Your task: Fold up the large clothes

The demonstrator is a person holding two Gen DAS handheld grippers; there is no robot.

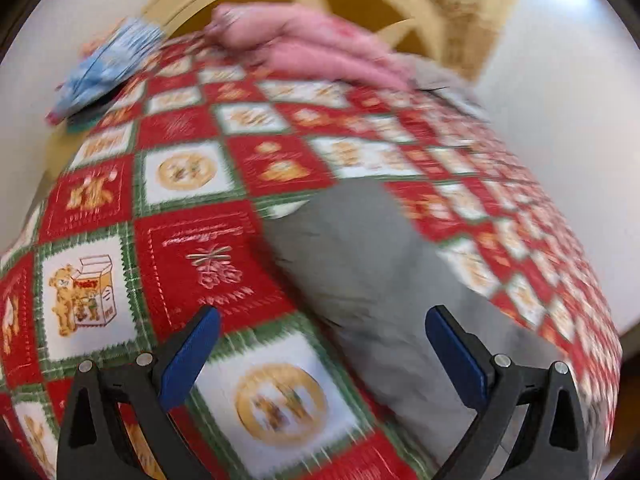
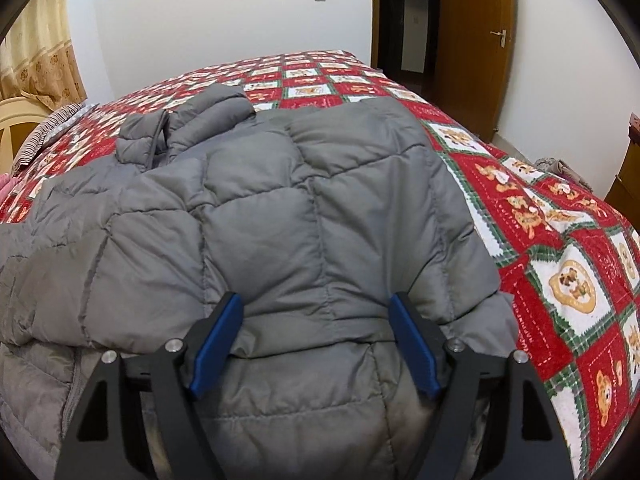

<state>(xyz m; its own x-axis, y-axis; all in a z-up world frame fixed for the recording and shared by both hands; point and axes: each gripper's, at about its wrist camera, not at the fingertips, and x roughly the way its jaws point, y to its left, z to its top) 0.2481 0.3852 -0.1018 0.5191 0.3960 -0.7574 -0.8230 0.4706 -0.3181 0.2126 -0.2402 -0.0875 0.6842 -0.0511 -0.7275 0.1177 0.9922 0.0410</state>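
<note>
With the grey padded jacket [image 2: 280,208] spread on the quilted bed [image 2: 560,240], one part already folded over, and both the right gripper [image 2: 316,312] and left gripper [image 1: 322,322] held wide and empty, the next fold is best begun from a squarely pinched edge.

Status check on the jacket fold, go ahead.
Left hand-held gripper open, nothing held. Right hand-held gripper open, straddling the folded edge of the grey puffer jacket. Jacket partly folded on the quilt. Nothing in the way.
</note>
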